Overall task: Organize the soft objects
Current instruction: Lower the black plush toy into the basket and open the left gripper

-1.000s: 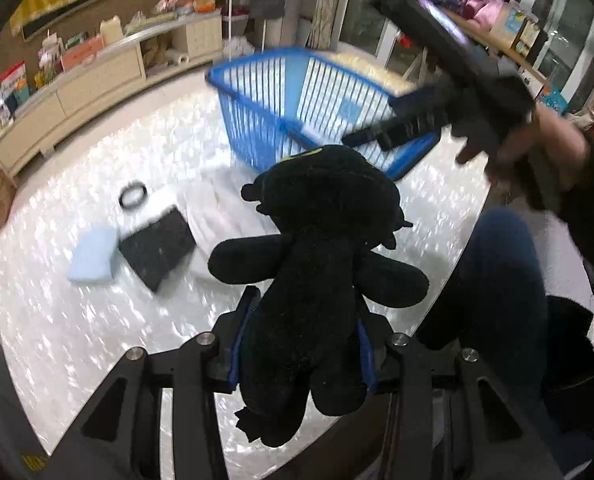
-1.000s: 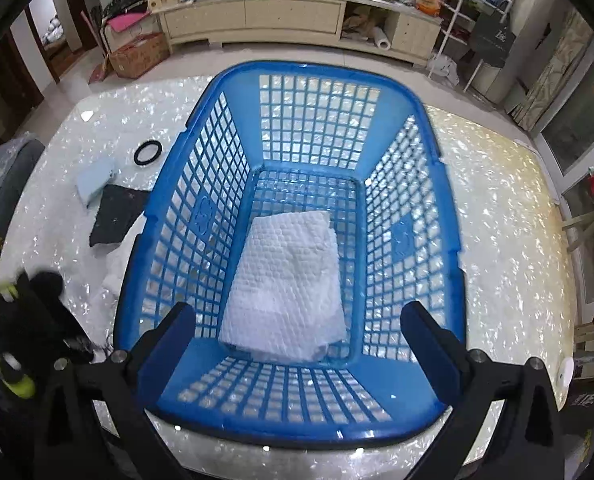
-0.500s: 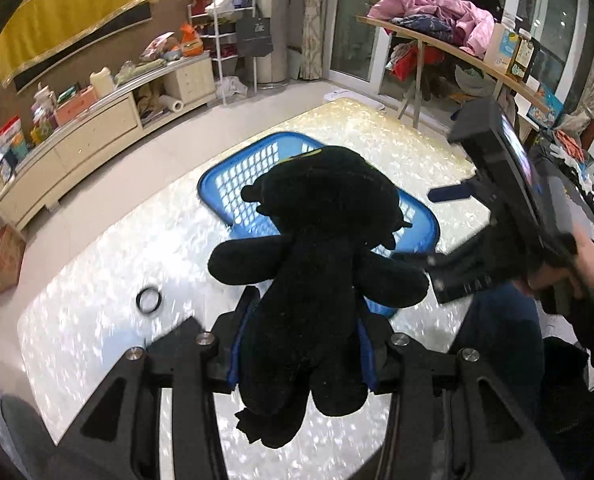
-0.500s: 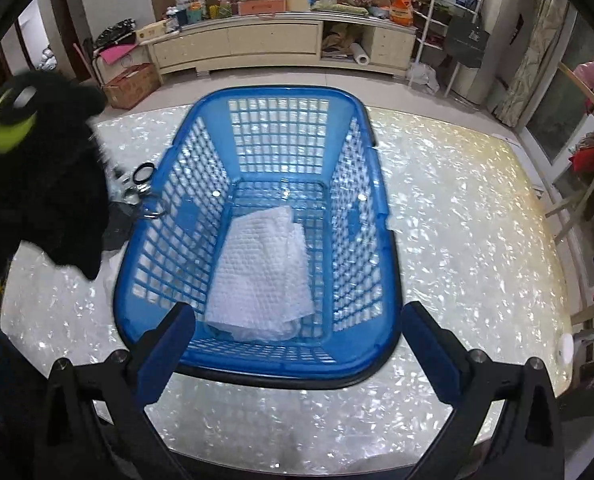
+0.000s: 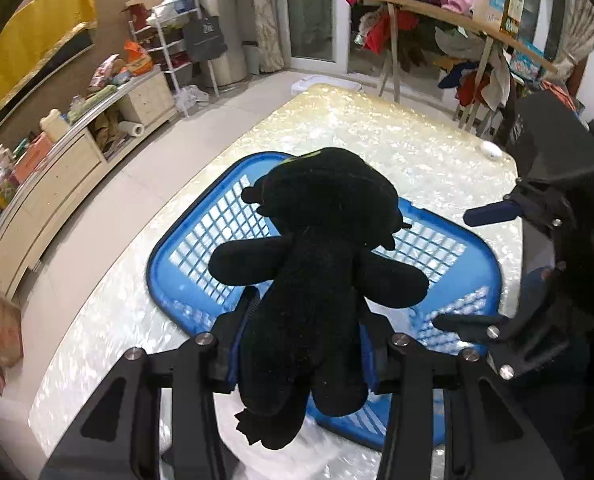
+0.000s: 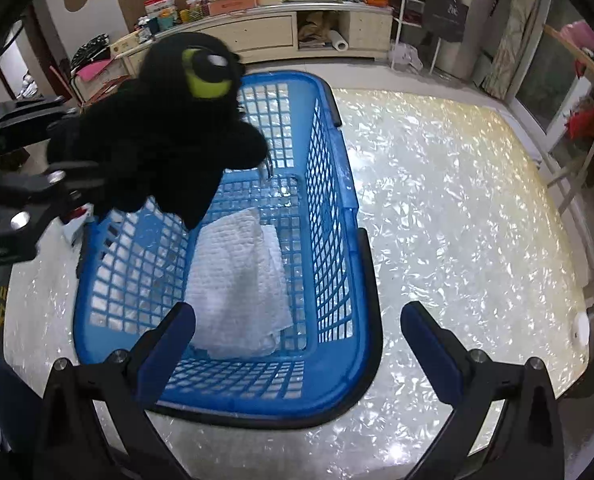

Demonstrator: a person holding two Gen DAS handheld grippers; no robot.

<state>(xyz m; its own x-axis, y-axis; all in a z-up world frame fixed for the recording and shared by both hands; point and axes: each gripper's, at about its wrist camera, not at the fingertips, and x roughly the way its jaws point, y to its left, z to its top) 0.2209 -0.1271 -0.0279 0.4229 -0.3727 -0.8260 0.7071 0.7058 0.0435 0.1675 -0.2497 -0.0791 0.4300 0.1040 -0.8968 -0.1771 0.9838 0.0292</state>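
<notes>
Black plush toy (image 5: 321, 280) hangs clamped in the left claw (image 5: 301, 356) above the blue basket (image 6: 337, 208); right claw (image 6: 297, 344) gapes, level, nearby.

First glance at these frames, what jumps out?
The black plush toy dominates: the left gripper is clamped around its body, holding it in the air over the blue basket. In the right wrist view its yellow-green eye stands out above the basket's left wall. Inside the basket lies a folded white cloth, and the right gripper hangs open and empty at the basket's near rim.
</notes>
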